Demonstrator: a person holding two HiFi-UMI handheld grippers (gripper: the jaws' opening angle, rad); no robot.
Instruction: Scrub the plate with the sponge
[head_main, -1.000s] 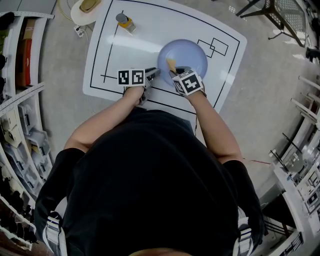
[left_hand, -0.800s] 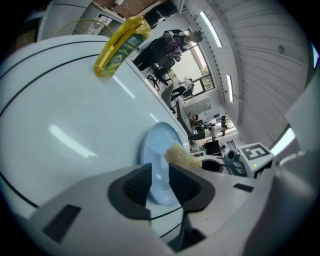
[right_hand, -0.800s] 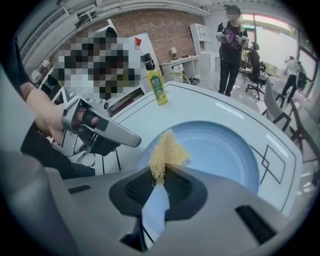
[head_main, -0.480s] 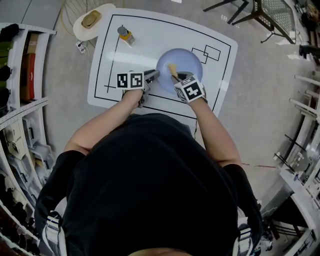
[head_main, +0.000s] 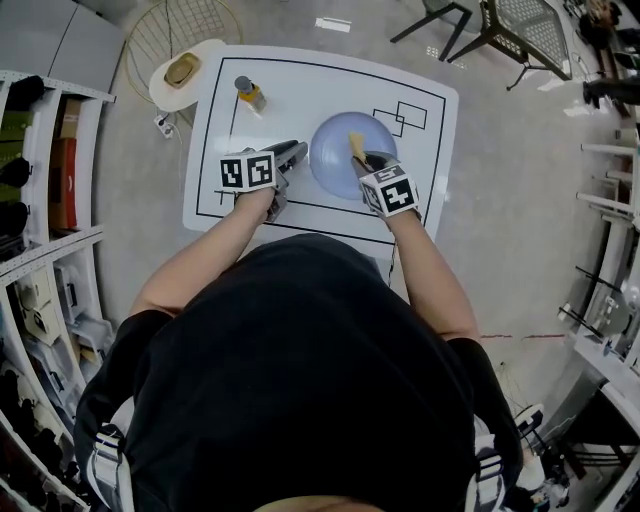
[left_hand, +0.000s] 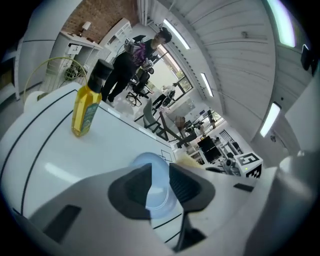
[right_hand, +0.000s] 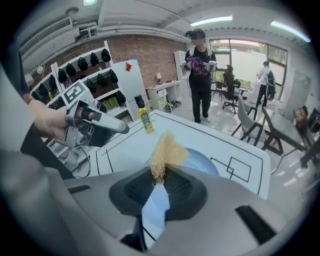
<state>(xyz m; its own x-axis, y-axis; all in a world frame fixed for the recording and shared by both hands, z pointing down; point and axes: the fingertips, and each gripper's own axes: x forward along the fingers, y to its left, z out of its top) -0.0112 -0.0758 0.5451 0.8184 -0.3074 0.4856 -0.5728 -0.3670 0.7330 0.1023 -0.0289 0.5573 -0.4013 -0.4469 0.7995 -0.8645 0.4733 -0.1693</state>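
Note:
The pale blue plate (head_main: 345, 160) lies on the white table (head_main: 300, 85); it also shows in the left gripper view (left_hand: 148, 161) and the right gripper view (right_hand: 202, 160). My right gripper (head_main: 362, 158) hovers over the plate's right half, shut on the yellow sponge (head_main: 355, 145), whose frayed top sticks up from the jaws (right_hand: 165, 150). My left gripper (head_main: 293, 152) hangs just left of the plate's rim, apart from it. Its jaws have just been opening a little and stand open (left_hand: 161, 182) with nothing between them; the plate shows far below through the gap.
A yellow oil bottle (head_main: 248, 94) stands at the table's far left, also visible in the left gripper view (left_hand: 86, 107). A small round stand (head_main: 183, 68) sits off the far left corner, shelves (head_main: 40, 150) run along the left, and a chair (head_main: 500, 30) stands far right. A person (right_hand: 200, 70) stands beyond the table.
Both grippers have risen above the table. The left gripper has drawn leftward off the plate's rim and rolled. The sponge stays gripped in the right gripper.

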